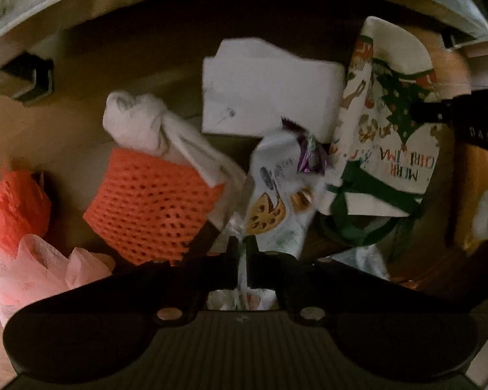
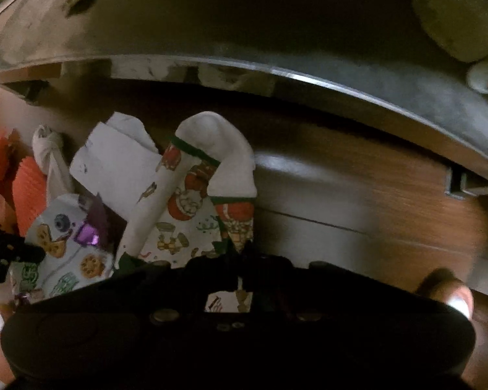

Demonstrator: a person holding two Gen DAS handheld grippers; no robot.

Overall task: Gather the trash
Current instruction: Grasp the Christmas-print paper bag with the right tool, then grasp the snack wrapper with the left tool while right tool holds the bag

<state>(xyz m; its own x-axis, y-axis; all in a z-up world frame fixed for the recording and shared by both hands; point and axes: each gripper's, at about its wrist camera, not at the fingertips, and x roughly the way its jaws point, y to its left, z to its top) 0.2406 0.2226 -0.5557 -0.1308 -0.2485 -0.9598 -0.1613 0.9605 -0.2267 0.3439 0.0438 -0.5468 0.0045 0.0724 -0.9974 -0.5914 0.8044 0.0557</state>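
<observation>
One snack wrapper (image 1: 276, 201) — one Christmas bag (image 1: 387, 149) — two grippers (image 1: 244, 260)

Christmas bag (image 1: 397, 162): "MERRY CHRISTMAS", upside down, partly legible | black strap (image 1: 475, 130): "DAS"

both views dim and warm-toned; heavy fisheye bending at the edges; motion blur smears the wooden floor (image 2: 423, 214); faint glare on it; hand-held gripper bodies nearly black in shadow
</observation>
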